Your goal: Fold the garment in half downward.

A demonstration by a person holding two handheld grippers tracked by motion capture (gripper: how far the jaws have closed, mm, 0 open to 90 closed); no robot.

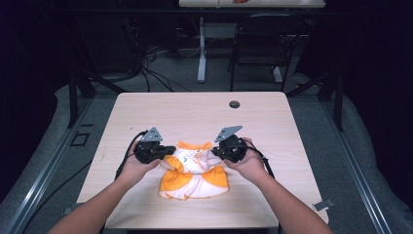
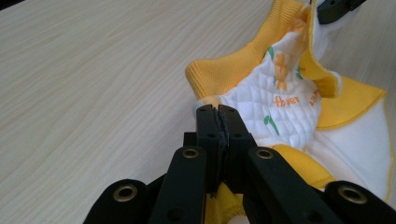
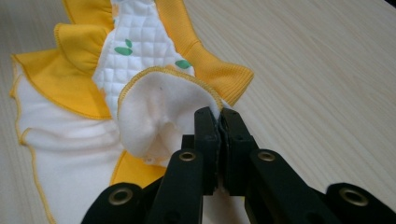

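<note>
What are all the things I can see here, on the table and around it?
Garment: one, orange and white with a quilted front, near middle of the table, pinched at both shoulders.
Table: one, pale wood, centre.
Hole cover: one, dark, far part of the tabletop.
Chair: one, black, behind the table.
Left gripper: one, black, shut on the garment.
Right gripper: one, black, shut on the garment.

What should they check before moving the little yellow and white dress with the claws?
1. Left claw pinching the dress at its shoulder: ok.
2. Right claw pinching the white sleeve: ok.
3. Both hands level across the table: ok.
4. Dress spread flat: not ok, the top is bunched.
5. Bare table around the dress: ok.
6. Grip catches every layer: cannot tell.
</note>
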